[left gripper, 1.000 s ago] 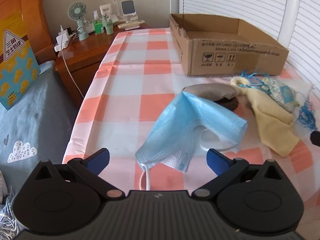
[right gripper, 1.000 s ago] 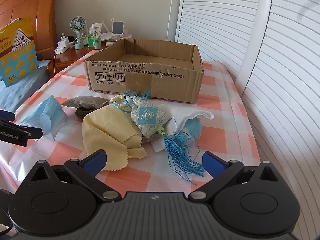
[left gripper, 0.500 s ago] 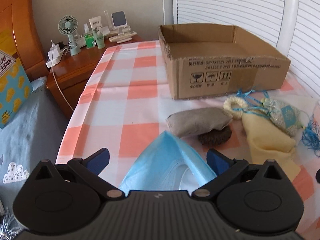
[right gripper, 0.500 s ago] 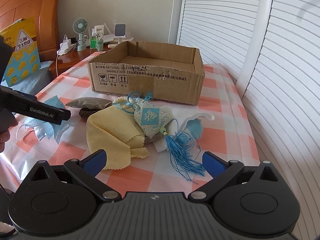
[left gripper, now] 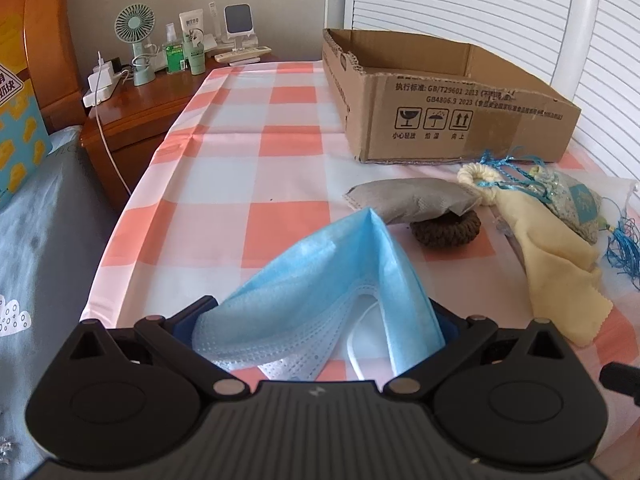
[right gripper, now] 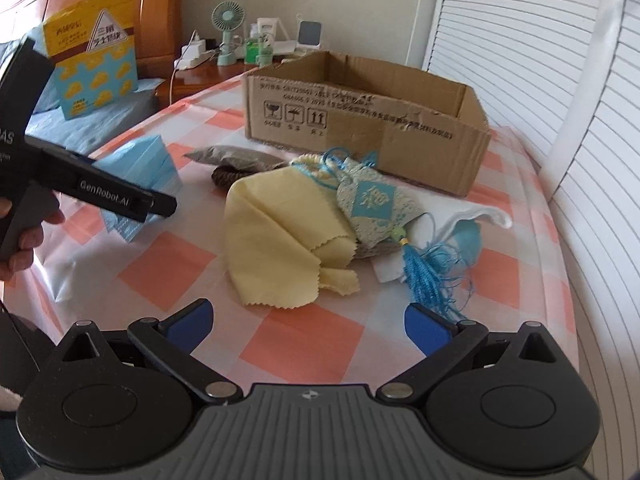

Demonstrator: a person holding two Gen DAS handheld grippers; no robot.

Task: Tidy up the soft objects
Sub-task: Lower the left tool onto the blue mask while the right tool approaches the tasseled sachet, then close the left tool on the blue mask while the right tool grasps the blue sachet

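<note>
A blue face mask (left gripper: 328, 280) lies tented on the checked tablecloth (left gripper: 248, 168), between the fingers of my left gripper (left gripper: 320, 320), which stands open around it. From the right wrist view, the mask (right gripper: 140, 164) sits behind that gripper (right gripper: 128, 182). Further right lie a grey pouch (left gripper: 412, 200) on a brown hair tie (left gripper: 444, 230), a yellow cloth (right gripper: 276, 232), a patterned sachet (right gripper: 372, 204) with a blue tassel, and a white cloth (right gripper: 468, 224). My right gripper (right gripper: 308, 322) is open over the tablecloth, short of the yellow cloth. The cardboard box (right gripper: 360, 128) behind looks empty.
A wooden nightstand (left gripper: 132, 112) with a small fan (left gripper: 134, 28), bottles and a charger stands at the far left. A grey-blue bed (left gripper: 40, 220) runs along the table's left edge. White shutters (right gripper: 540, 60) close the right side. A hand (right gripper: 24, 248) holds the left gripper.
My left gripper has moved forward and down over the mask, which now sits between its fingers. The right view has shifted slightly closer to the pile.
</note>
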